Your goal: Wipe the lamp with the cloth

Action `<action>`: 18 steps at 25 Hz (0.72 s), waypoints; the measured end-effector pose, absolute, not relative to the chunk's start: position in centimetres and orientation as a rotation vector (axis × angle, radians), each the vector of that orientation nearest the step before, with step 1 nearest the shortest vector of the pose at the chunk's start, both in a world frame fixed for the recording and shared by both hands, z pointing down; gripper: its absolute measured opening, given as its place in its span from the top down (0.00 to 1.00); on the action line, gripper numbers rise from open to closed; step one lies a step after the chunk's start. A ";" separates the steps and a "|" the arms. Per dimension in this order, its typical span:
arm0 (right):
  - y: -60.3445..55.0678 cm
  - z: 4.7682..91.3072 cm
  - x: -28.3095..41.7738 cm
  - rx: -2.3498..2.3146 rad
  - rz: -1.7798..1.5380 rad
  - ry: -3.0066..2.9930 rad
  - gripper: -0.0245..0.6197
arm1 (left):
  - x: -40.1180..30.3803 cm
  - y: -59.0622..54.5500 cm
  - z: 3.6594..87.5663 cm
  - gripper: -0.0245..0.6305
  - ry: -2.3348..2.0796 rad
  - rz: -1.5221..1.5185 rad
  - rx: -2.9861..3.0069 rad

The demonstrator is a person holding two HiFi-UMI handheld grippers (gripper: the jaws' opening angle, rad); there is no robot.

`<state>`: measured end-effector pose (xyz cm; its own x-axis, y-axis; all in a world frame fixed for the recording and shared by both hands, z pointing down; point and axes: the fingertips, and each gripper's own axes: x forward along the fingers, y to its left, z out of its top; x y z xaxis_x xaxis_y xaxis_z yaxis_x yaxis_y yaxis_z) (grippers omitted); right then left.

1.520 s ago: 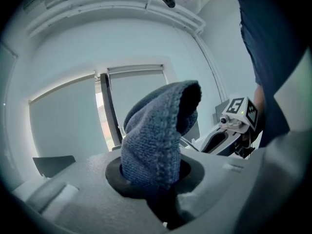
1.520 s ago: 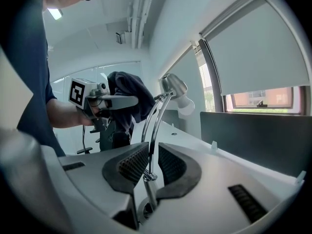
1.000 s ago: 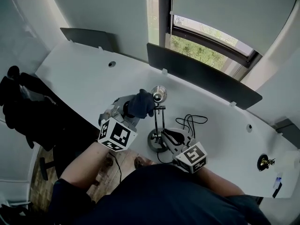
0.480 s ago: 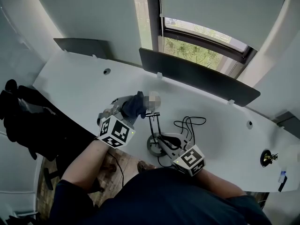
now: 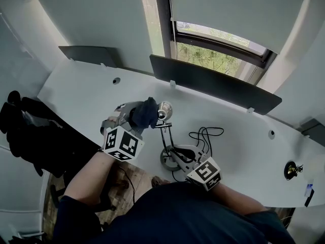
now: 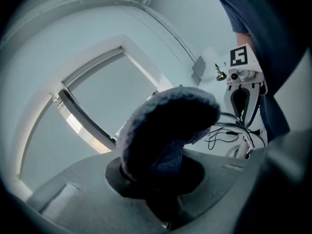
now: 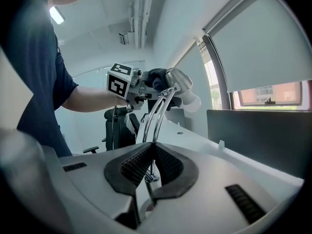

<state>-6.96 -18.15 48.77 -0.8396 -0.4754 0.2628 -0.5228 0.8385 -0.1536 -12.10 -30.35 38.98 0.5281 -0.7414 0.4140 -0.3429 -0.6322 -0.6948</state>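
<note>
A small chrome desk lamp (image 5: pixel 164 109) stands on the white desk (image 5: pixel 86 90), its thin arm rising from a round base (image 5: pixel 169 159). My left gripper (image 5: pixel 138 117) is shut on a dark blue cloth (image 5: pixel 145 112), which presses against the left side of the lamp head. In the left gripper view the cloth (image 6: pixel 165 130) bulges out of the left gripper (image 6: pixel 158 177) and hides the lamp head. My right gripper (image 5: pixel 179 154) is shut on the lamp's lower arm just above the base. The right gripper view shows the right gripper (image 7: pixel 152 156) on that arm, with the lamp head (image 7: pixel 180 84) and cloth (image 7: pixel 157 77) above.
A black cable (image 5: pixel 205 133) lies coiled on the desk right of the lamp. Dark divider panels (image 5: pixel 213 83) line the desk's far edge below the window. A black chair with dark clothing (image 5: pixel 25 131) stands at the left. A small brass object (image 5: pixel 290 171) sits far right.
The left gripper and cloth have shifted slightly up and left along the lamp head. The right gripper keeps its hold on the lamp arm.
</note>
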 end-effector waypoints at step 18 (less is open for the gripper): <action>-18.2 48.9 -7.1 0.740 0.315 -2.821 0.91 | -10.4 -33.5 38.2 0.85 0.599 -1.095 -1.837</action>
